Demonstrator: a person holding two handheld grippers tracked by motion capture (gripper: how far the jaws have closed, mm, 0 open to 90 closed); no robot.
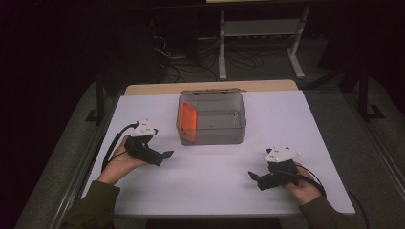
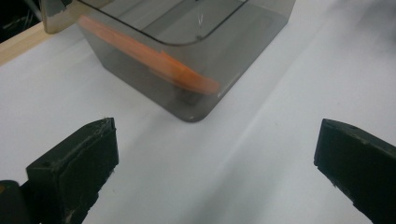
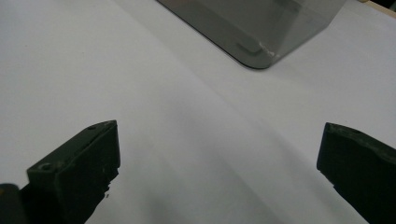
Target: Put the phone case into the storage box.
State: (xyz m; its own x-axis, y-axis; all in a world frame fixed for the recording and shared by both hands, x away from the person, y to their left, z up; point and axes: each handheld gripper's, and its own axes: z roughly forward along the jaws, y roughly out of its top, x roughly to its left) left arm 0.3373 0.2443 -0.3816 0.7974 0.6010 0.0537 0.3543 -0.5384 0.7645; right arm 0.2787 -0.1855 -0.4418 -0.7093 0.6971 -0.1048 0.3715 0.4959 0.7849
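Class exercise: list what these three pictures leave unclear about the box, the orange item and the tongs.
- Orange item: high view too small, left gripper view blurred through the smoky box wall; its identity is unclear.
- Box's far part: cut off by the top edge in the right gripper view.
- Left tongs, right tongs: bases cut off by the bottom edge.

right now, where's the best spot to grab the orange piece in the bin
Probably its upper edge, coming down through the open top of the bin. The orange piece stands tilted against the bin's left wall, so that top edge is the freest part. The left gripper, jaws open, is nearer.
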